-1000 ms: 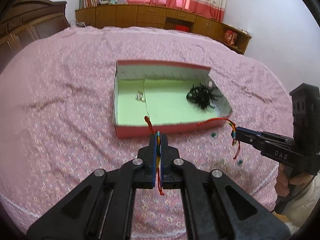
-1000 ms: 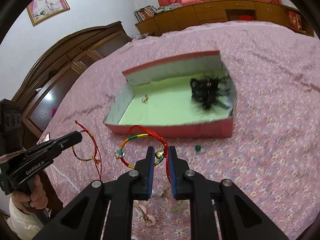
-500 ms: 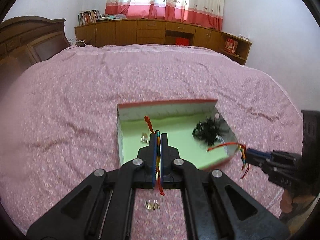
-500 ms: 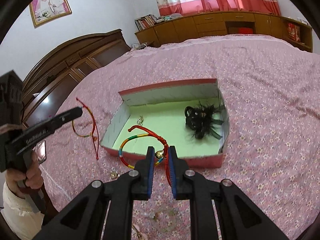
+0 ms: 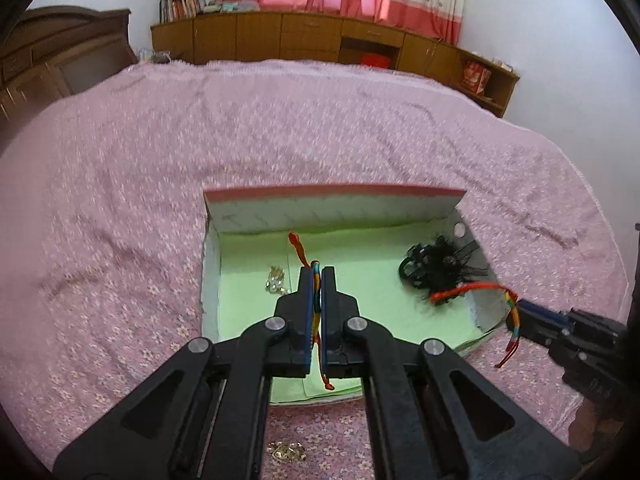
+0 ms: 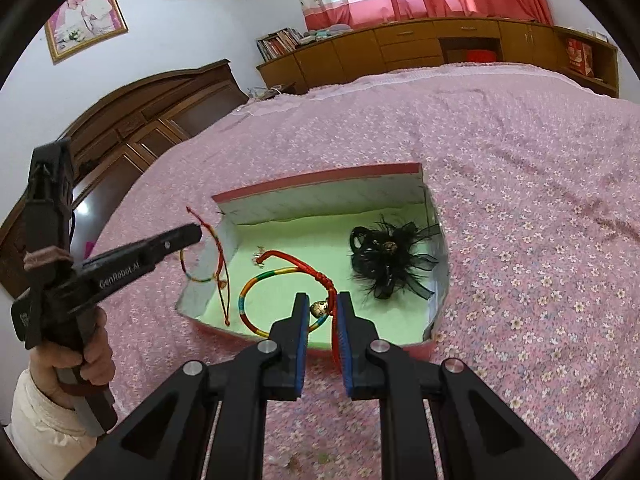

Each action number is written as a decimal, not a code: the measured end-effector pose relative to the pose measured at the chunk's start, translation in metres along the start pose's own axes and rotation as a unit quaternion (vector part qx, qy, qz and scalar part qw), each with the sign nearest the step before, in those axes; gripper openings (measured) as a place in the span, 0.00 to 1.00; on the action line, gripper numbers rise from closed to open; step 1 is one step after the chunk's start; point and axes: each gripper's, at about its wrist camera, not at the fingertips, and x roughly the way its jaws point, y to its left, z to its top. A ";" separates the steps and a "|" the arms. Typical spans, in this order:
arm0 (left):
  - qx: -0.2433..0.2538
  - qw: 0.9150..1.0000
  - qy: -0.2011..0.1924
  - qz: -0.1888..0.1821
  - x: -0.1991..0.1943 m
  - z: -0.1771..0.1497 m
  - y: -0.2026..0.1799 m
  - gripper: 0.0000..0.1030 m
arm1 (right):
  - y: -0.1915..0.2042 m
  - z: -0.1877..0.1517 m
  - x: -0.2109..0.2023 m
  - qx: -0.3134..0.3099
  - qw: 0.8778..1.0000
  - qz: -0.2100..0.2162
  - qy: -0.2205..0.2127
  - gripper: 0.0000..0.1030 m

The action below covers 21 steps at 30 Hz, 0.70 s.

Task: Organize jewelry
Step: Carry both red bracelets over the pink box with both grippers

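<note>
Both my grippers, left (image 5: 317,280) and right (image 6: 322,309), each clamped on a corded bracelet (image 6: 280,276), have moved over the box (image 6: 320,178), ready to drop.

The small silvery trinket (image 5: 275,282) on the box's green floor is too small to identify. A gold piece (image 5: 286,451) on the bedspread is half hidden under the left gripper (image 5: 317,276). The right gripper (image 5: 532,314) is cut off by the frame's edge there, and the bedspread beyond looks smeared.
</note>
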 end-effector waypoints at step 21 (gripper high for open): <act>-0.018 0.997 0.067 0.037 0.052 -0.027 0.022 0.00 | -0.037 -0.003 0.055 -0.008 0.996 -0.075 0.051 0.15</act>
